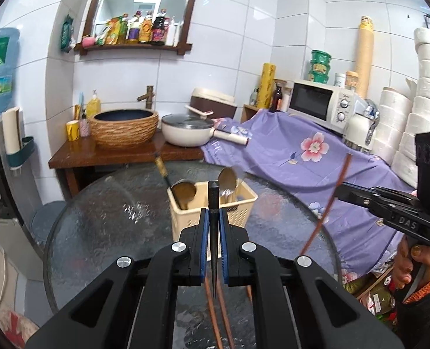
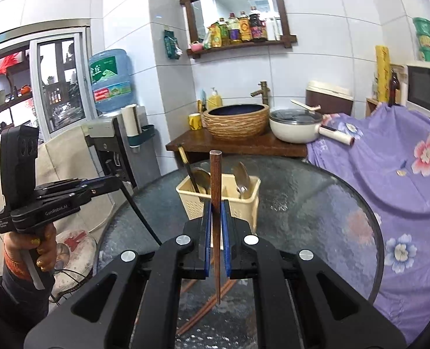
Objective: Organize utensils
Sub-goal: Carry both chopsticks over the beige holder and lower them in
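The brown chopsticks (image 1: 219, 314) on the glass table (image 1: 104, 226) run off the left wrist view's bottom edge — their ends unseen. In the cream basket (image 2: 197, 203), the ladle (image 2: 200, 179) and spoons (image 2: 242, 179) show only their upper parts — the wall hides the rest.

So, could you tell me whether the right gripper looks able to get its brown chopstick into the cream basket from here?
Probably yes: the right gripper holds its brown chopstick upright, and the cream basket sits just ahead, open-topped.
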`<state>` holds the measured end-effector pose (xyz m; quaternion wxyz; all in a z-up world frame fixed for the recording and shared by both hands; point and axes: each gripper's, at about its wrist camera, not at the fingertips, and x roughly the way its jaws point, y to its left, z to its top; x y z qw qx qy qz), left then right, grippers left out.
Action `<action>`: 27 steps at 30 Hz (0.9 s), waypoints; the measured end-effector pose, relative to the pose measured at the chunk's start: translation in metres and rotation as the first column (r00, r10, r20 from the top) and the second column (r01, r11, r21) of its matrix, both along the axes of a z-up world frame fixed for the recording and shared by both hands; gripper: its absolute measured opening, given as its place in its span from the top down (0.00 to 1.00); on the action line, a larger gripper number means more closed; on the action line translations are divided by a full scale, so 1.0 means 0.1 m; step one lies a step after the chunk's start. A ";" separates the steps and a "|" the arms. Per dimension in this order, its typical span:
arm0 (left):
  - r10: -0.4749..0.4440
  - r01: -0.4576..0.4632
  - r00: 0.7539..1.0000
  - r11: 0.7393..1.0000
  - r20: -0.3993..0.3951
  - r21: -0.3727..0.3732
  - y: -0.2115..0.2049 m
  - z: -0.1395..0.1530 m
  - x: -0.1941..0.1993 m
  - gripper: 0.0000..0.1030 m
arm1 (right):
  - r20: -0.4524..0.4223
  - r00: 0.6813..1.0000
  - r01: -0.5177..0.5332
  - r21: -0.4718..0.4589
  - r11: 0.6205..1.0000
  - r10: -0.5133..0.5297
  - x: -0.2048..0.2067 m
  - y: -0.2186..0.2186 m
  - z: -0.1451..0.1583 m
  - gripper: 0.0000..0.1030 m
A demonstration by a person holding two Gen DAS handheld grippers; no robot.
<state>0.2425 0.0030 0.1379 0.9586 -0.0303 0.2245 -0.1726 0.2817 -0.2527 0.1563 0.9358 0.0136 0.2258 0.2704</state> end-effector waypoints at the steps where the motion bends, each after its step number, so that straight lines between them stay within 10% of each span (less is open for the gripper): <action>1: -0.007 0.007 1.000 1.000 0.008 0.000 -0.02 0.06 0.01 0.93 | 0.003 1.000 -0.006 0.001 1.000 0.006 0.02 0.02 0.04 0.93; 17: 0.040 -0.036 0.990 0.999 0.135 -0.028 -0.21 1.22 0.72 0.93 | 0.141 0.989 0.046 0.035 0.998 -0.050 0.81 0.41 1.21 0.93; 27: 0.122 -0.120 0.992 0.992 0.033 -0.044 -0.10 0.70 1.27 0.93 | 0.085 0.991 0.101 0.006 0.995 -0.101 1.20 0.52 0.73 0.93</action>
